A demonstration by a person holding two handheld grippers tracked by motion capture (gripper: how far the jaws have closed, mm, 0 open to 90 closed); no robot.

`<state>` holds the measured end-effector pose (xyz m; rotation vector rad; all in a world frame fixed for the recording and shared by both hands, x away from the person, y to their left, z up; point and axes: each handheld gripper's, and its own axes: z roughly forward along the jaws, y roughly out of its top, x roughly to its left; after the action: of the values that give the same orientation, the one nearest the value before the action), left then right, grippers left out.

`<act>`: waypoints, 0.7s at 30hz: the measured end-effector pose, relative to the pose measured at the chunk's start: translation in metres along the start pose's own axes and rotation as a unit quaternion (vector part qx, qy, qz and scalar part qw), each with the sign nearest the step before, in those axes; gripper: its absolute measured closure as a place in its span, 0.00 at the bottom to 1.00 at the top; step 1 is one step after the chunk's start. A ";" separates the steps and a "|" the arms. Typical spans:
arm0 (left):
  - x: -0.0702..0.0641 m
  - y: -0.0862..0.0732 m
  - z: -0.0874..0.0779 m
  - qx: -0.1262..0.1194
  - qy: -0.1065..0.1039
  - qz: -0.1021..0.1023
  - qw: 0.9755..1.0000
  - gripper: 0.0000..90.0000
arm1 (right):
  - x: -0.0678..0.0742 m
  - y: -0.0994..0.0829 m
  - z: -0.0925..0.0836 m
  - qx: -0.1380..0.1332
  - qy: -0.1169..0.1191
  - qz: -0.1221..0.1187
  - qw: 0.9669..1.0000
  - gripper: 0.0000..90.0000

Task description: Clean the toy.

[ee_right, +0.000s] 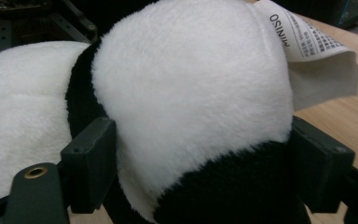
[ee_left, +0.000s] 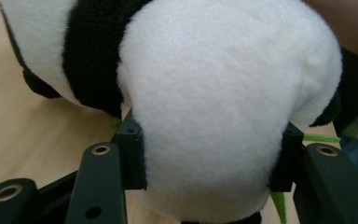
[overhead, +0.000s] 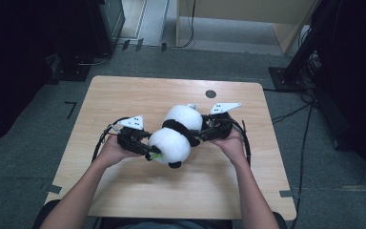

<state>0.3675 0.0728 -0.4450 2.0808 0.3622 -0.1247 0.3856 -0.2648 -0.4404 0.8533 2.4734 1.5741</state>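
Near the person, bare wooden table (overhead: pixel 138 191) is lying open. Mid-table, the left gripper (overhead: pixel 148 151) and right gripper (overhead: pixel 205 132) are each pinching an end of the black-and-white plush panda (overhead: pixel 177 133). Beyond, grey floor (overhead: pixel 248 59) is surrounding the table.

A light wooden table (overhead: pixel 138 191) with rounded corners fills the middle of the high view, a small dark round disc (overhead: pixel 210 94) near its far edge. It stands on grey carpeted floor (overhead: pixel 24 152) marked with short strips of dark tape. At the top of the frame stands pale wooden furniture (overhead: pixel 248 12); a dark cabinet (overhead: pixel 109 19) sits at upper left. Black equipment and stands (overhead: pixel 314 43) crowd the shadowed right side, with cables (overhead: pixel 290 114) trailing across the floor.
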 end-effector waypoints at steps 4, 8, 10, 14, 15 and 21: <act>-0.003 0.003 -0.002 -0.015 0.004 0.008 1.000 0.53 | -0.003 0.001 -0.009 -0.019 -0.002 0.006 1.000 0.18; -0.001 0.003 -0.006 -0.021 0.015 0.005 1.000 0.55 | -0.010 -0.003 -0.020 -0.034 -0.016 0.026 0.999 0.18; 0.002 0.003 -0.010 -0.028 0.028 -0.004 0.999 0.56 | -0.015 -0.007 -0.029 -0.033 -0.056 0.035 0.997 0.21; 0.008 0.004 -0.014 -0.053 0.061 -0.018 0.997 0.56 | -0.023 -0.017 -0.042 -0.031 -0.109 0.051 0.992 0.22; 0.010 0.004 -0.013 -0.056 0.072 -0.024 0.996 0.56 | -0.024 -0.018 -0.044 -0.026 -0.120 0.052 0.991 0.22; 0.021 0.003 -0.009 -0.062 0.112 -0.060 0.990 0.55 | -0.032 -0.034 -0.054 0.012 -0.190 0.071 0.979 0.22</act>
<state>0.3877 0.0838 -0.4429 1.9534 0.6179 0.0605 0.3788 -0.3351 -0.4511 1.2280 2.2053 1.2730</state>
